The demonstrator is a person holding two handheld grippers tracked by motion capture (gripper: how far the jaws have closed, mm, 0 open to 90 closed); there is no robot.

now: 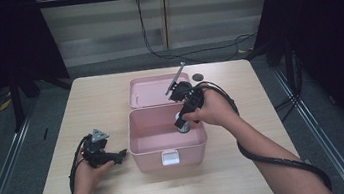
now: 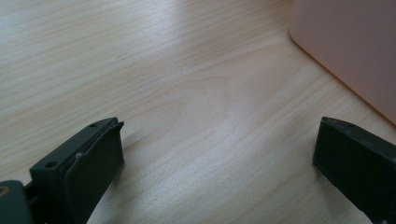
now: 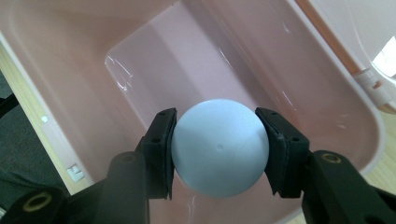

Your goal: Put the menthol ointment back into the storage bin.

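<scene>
A pale blue ball (image 3: pixel 219 147) is clamped between the black pads of my right gripper (image 3: pixel 219 149), which points down into the open pink plastic box (image 3: pixel 79 60). From above, the right gripper (image 1: pixel 182 124) hangs inside the box (image 1: pixel 142 149) with the ball (image 1: pixel 184 127) at its tip, a little above the floor. My left gripper (image 1: pixel 117 156) rests on the table left of the box, held in the left hand. Its jaws stand wide apart over bare wood in the left gripper view (image 2: pixel 217 154), nothing between them.
The box lid (image 1: pixel 146 91) lies folded back behind the box. A white latch (image 1: pixel 170 157) sits on the box's front wall. A small dark round thing (image 1: pixel 198 77) lies on the table beyond the lid. Cables trail from both grippers; bare wooden tabletop (image 1: pixel 90 107) stretches left.
</scene>
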